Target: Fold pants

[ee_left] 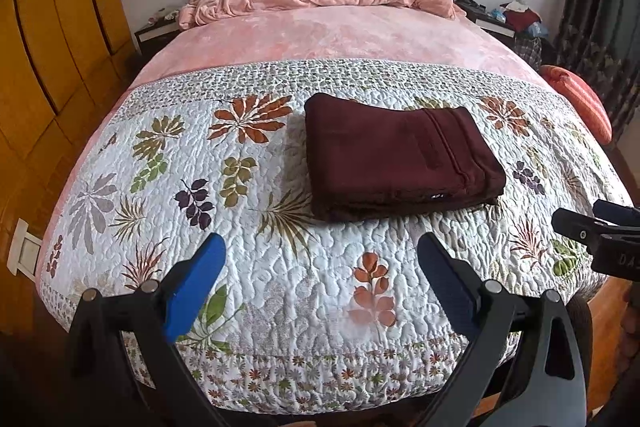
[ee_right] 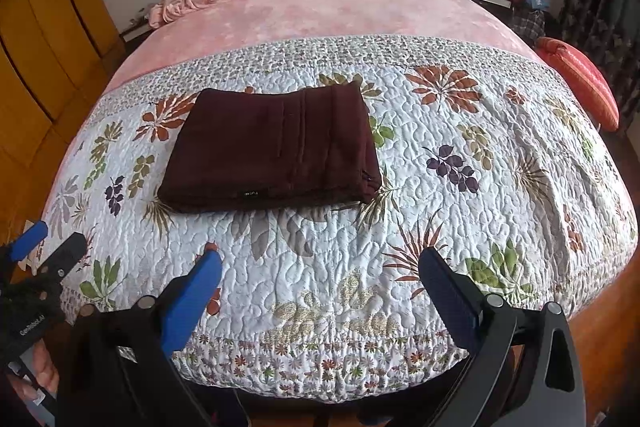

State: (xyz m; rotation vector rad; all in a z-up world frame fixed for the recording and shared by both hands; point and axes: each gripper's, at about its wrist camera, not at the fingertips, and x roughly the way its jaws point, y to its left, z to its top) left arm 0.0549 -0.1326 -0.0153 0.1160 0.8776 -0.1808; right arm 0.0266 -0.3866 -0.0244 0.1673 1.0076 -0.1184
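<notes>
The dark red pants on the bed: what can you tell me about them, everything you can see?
The pants are a deep maroon, of a soft, thick-looking knit. They are folded into a flat, roughly rectangular stack of several layers, whose edges show along the near side. Stitched lines run across the top face, and a small dark label sits on the near edge. They lie flat on the white floral quilt, nothing else touching them. The left gripper and right gripper are both open, hovering short of the pants and holding nothing.
</notes>
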